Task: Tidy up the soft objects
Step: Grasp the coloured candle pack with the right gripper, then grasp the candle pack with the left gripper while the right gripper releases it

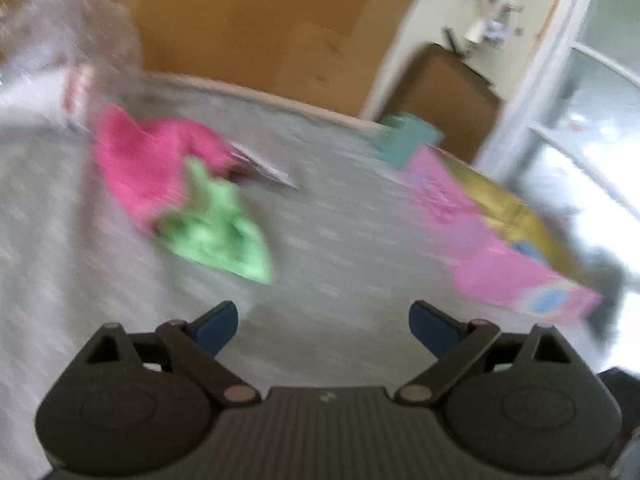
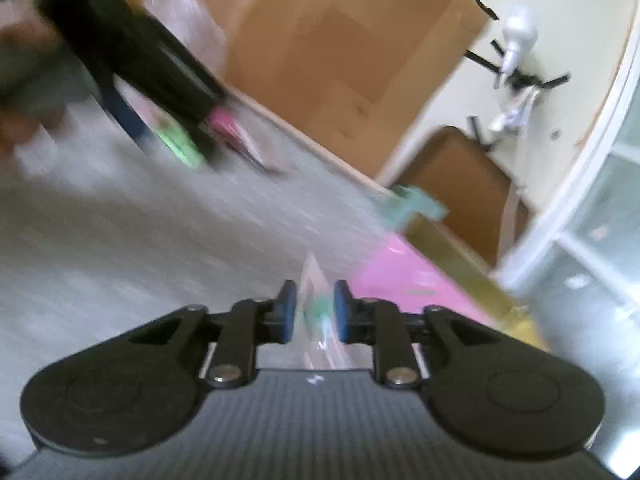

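Cloths, pink (image 1: 152, 164) and green (image 1: 218, 236), lie loose on our table (image 1: 340, 240) at eleven o'clock of our wide-open, empty left gripper (image 1: 323, 330); right gripper (image 2: 315, 312) half closed around a clear packet (image 2: 318, 320), grip uncertain; sorting looks barely begun.

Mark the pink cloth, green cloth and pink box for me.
pink cloth (image 1: 140, 160), left wrist view, middle of the fabric.
green cloth (image 1: 218, 232), left wrist view, centre of the crumple.
pink box (image 1: 492, 252), left wrist view, pink top face.
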### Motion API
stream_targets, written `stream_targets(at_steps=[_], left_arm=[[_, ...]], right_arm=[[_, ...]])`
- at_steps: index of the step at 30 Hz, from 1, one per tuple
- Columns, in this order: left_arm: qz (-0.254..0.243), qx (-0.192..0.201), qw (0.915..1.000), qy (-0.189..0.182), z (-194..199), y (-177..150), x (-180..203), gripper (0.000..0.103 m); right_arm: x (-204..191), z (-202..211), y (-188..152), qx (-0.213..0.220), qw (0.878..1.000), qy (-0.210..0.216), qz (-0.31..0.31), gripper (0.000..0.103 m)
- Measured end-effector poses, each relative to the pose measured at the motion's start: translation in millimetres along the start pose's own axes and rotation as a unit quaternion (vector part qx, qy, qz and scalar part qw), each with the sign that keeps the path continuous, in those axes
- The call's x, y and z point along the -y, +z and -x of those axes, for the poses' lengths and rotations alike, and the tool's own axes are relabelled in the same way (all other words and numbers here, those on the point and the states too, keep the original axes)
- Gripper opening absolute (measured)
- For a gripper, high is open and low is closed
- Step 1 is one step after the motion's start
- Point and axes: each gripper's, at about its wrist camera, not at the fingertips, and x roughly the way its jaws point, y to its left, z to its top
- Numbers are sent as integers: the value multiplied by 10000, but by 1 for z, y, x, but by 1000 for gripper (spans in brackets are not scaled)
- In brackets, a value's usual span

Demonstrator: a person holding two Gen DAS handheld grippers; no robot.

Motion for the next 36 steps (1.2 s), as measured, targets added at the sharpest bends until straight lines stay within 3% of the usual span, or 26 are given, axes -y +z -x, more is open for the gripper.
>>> stream_targets(at_steps=[1, 2, 4, 8, 12, 13, 15, 19, 21, 22, 23, 24, 25, 26, 29, 33, 36], left_arm=[[56, -107, 9998, -164, 1, -3, 11, 96], [82, -199, 9995, -241, 2, -5, 19, 96], [202, -365, 9985, -364, 5, -11, 33, 96], [156, -657, 9961, -574, 8, -21, 53, 96], [62, -899, 9933, -722, -2, -27, 75, 96], [77, -956, 9926, -746, -5, -28, 80, 96], [67, -1022, 9918, -763, -9, -31, 88, 96], [123, -1226, 9884, -884, -19, -38, 98, 96], [169, -1273, 9868, -990, -24, -41, 104, 96], [130, -1292, 9863, -1015, -26, -42, 109, 89], [100, -1319, 9853, -1079, -28, -42, 114, 74], [115, -1369, 9832, -1200, -30, -44, 118, 67], [158, -1436, 9804, -1343, -33, -45, 122, 54], [181, -1507, 9773, -1481, -36, -45, 126, 50], [-5, -1483, 9764, -1571, -40, -40, 145, 50], [-455, -1176, 9750, -1832, -39, -8, 180, 51], [-822, -994, 9742, -1851, -53, 20, 210, 64]], right_arm=[[3, 9, -1, 89, 9991, 301, -292, 57], [5, 15, -3, 160, 9978, 472, -432, 64], [14, 22, -8, 273, 9954, 617, -687, 66], [39, 18, -26, 221, 9823, 675, -1731, 86], [47, -21, -43, -399, 9710, 721, -2244, 84], [50, -26, -47, -408, 9647, 871, -2451, 74], [53, -23, -46, -336, 9635, 829, -2525, 55], [64, -12, -60, -190, 9494, 1099, -2936, 55], [76, -9, -68, -56, 9248, 1410, -3534, 55], [81, -8, -74, -8, 9106, 1539, -3835, 55], [87, -9, -81, 52, 8948, 1679, -4137, 55], [93, -10, -88, 106, 8800, 1802, -4393, 55], [96, -11, -92, 140, 8692, 1871, -4575, 55], [99, -10, -93, 156, 8651, 1851, -4660, 55], [105, 0, -79, 439, 8784, 1581, -4489, 55], [127, 8, -47, 977, 9084, 953, -3953, 55], [154, -8, -31, 1089, 9240, 400, -3643, 56]])
